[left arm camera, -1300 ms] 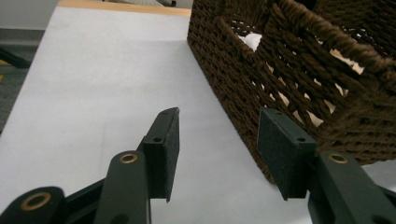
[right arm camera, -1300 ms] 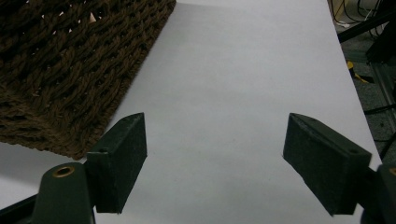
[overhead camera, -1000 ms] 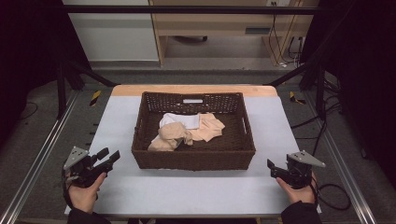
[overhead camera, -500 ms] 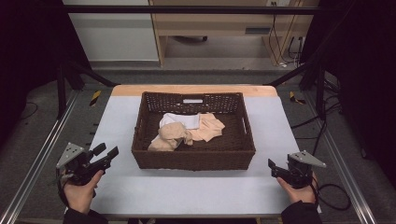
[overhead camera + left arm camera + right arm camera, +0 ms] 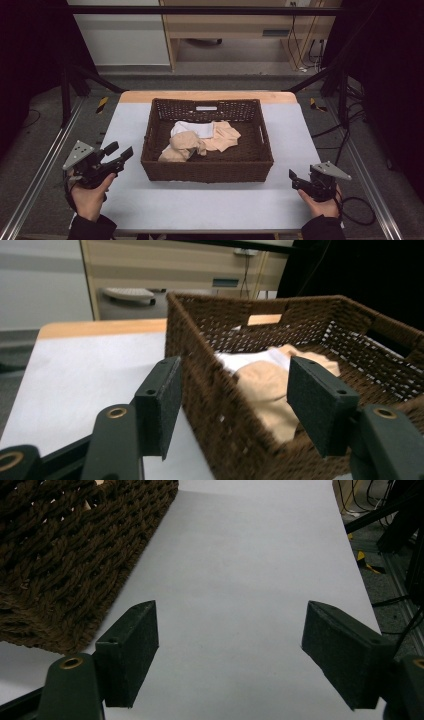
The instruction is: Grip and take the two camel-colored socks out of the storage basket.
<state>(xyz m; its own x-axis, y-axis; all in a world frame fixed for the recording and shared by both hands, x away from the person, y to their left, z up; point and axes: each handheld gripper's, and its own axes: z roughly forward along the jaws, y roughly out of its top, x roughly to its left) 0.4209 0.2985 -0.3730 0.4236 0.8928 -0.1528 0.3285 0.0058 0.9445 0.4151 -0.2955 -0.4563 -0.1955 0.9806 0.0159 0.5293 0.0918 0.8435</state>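
Observation:
A dark brown wicker basket (image 5: 207, 172) stands mid-table and holds a white cloth (image 5: 192, 129) and crumpled beige cloths (image 5: 186, 146). My left gripper (image 5: 120, 150) is held off the basket's left front corner, open and holding nothing, and it points at the basket. In the left gripper view the basket's corner (image 5: 220, 405) shows between the spread jaws, with the beige cloth (image 5: 265, 390) and white cloth (image 5: 245, 360) inside. My right gripper (image 5: 294, 180) is open and holds nothing, right of the basket's front corner. Its own view shows bare table (image 5: 240, 555) and the basket's wall (image 5: 65, 555).
The white table top (image 5: 210, 205) has an open strip in front of the basket and on both sides. A wooden edge (image 5: 210, 96) runs along the far side. Metal rails (image 5: 30, 200) flank the table, and cables (image 5: 357, 210) lie on the floor at right.
My left gripper has lifted a little and shifted slightly forward and left, still open. The right gripper has hardly moved. The basket and cloths are where they were.

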